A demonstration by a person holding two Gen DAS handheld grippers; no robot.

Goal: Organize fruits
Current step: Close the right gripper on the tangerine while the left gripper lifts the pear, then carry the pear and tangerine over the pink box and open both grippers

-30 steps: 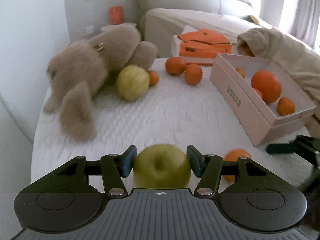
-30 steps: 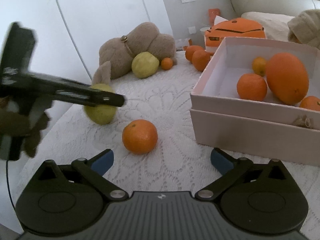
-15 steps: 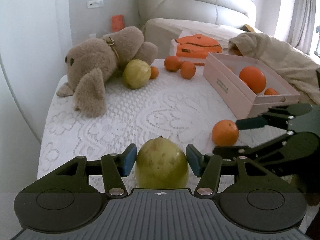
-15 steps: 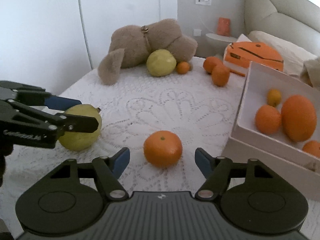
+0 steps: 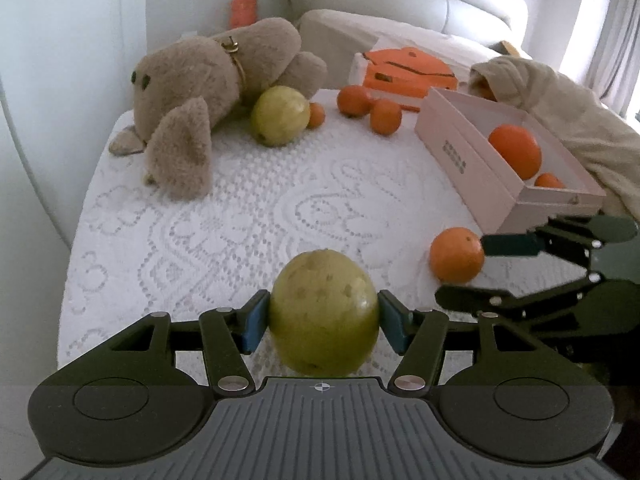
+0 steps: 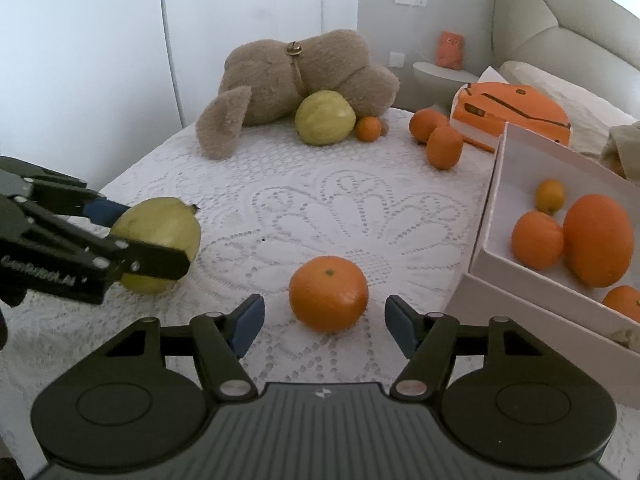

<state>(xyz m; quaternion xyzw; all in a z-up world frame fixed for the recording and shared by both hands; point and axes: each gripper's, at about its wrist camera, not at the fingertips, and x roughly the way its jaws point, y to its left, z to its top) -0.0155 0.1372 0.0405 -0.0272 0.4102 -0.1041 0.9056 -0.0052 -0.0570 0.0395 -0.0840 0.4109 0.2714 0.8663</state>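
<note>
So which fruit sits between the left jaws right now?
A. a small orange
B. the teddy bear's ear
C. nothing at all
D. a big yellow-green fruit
D: the left wrist view shows the yellow-green fruit filling the gap in the left gripper, while the orange lies apart on the cloth.

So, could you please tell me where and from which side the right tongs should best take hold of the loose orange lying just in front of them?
Probably across the widest middle of the orange, one pad on each side, approaching from the near side. It sits stem-up on the lace cloth, and the right tongs, jaws just closing, already flank it without touching.
</note>
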